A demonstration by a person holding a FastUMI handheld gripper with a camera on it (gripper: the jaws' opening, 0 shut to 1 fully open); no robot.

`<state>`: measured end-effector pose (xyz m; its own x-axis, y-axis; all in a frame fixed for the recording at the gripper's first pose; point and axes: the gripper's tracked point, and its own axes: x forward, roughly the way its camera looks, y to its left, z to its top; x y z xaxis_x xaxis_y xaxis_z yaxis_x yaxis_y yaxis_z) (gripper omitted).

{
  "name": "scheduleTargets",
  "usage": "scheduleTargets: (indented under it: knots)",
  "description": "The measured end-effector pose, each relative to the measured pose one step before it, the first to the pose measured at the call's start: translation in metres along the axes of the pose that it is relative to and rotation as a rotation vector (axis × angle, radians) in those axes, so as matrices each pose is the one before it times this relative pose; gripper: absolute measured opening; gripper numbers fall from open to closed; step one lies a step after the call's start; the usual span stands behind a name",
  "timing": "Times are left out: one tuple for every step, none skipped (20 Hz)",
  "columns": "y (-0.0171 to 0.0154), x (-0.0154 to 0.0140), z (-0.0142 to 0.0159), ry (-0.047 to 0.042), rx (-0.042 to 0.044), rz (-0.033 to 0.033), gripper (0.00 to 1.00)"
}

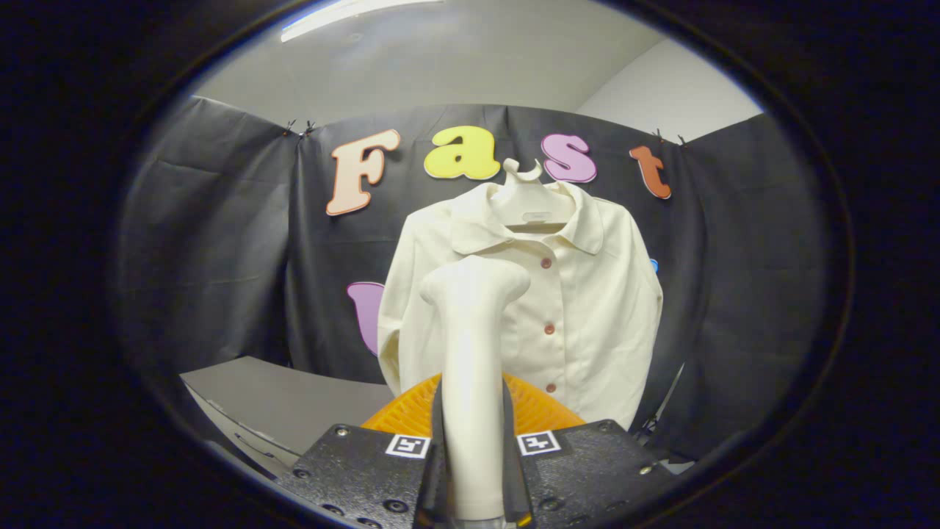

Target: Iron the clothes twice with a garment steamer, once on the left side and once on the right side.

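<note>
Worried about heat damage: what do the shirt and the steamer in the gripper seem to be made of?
Shirt: looks like a woven cream fabric, matte with soft folds; fibre unclear. Steamer, clamped between the gripper fingers: seems smooth moulded plastic, with a slight sheen.

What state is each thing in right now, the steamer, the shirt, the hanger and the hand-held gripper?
Garment steamer: upright between the fingers, head pointing at the shirt, not yet touching it.
Shirt: hanging on the hanger, buttoned down the front, collar folded open.
Hanger: upright, carrying the shirt in front of the booth wall.
Hand-held gripper: shut on the steamer's handle, both fingers pressing its sides.
</note>
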<state>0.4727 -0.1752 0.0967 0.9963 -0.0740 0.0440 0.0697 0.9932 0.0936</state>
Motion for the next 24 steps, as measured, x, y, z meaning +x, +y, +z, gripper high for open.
scheduleTargets:
  knots:
    - [-0.00229, 0.00739, -0.00107, 0.00092, 0.01898, 0.00027, 0.29]
    - [-0.00117, 0.00833, -0.00231, -0.00457, 0.00918, 0.00011, 0.29]
    - [-0.00205, 0.00786, -0.00373, 0.0031, 0.00138, -0.00045, 0.29]
    - [-0.0012, 0.00639, -0.00495, 0.00425, 0.00082, -0.0001, 0.29]
    - [0.00057, 0.00485, -0.00471, 0.00621, 0.00119, 0.0037, 0.29]
    - [0.00019, 0.00314, 0.00121, -0.02393, 0.00408, 0.00274, 0.29]
    - [-0.00165, 0.00063, -0.00411, 0.006, 0.00123, 0.00467, 0.29]
    - [-0.00065, -0.00132, -0.00297, 0.00162, 0.00182, 0.00432, 0.29]
    - [0.00021, 0.00016, -0.00281, -0.00354, -0.00024, 0.0057, 0.29]
    - [-0.00017, 0.00042, -0.00062, -0.00542, -0.00447, 0.00281, 0.29]
    - [-0.0027, 0.00101, -0.00314, 0.00352, -0.00681, 0.00004, 0.29]
    - [-0.00148, -0.00027, -0.00486, 0.00762, -0.00712, 0.00047, 0.29]
    - [-0.00138, -0.00307, -0.00654, 0.01374, -0.0044, 0.00229, 0.29]
    - [-0.00135, -0.00376, -0.00747, 0.01349, 0.00132, 0.00182, 0.29]
    - [-0.00169, -0.00347, -0.00748, 0.01215, 0.00214, 0.00061, 0.29]
    - [-0.00061, -0.00258, -0.00769, 0.01107, -0.0002, 0.00049, 0.29]
    - [-0.00131, -0.0029, -0.00933, 0.01578, -0.0067, -0.00106, 0.29]
    - [-0.00066, -0.00287, -0.0097, 0.01902, -0.00426, -0.00087, 0.29]
    - [0.00084, -0.00335, -0.01036, 0.01802, 0.00318, 0.00264, 0.29]
    - [0.00061, -0.0036, -0.01106, 0.0173, 0.00342, 0.0019, 0.29]
    - [0.00048, -0.00143, -0.01219, 0.01986, -0.00046, 0.00058, 0.29]
    - [-0.00025, -0.00263, -0.01272, 0.01998, 0.00089, 0.0004, 0.29]
    - [0.00136, -0.00346, -0.01219, 0.01997, 0.00206, 0.00217, 0.29]
    - [0.00013, -0.00177, -0.01186, 0.02, 0.00203, 0.0003, 0.29]
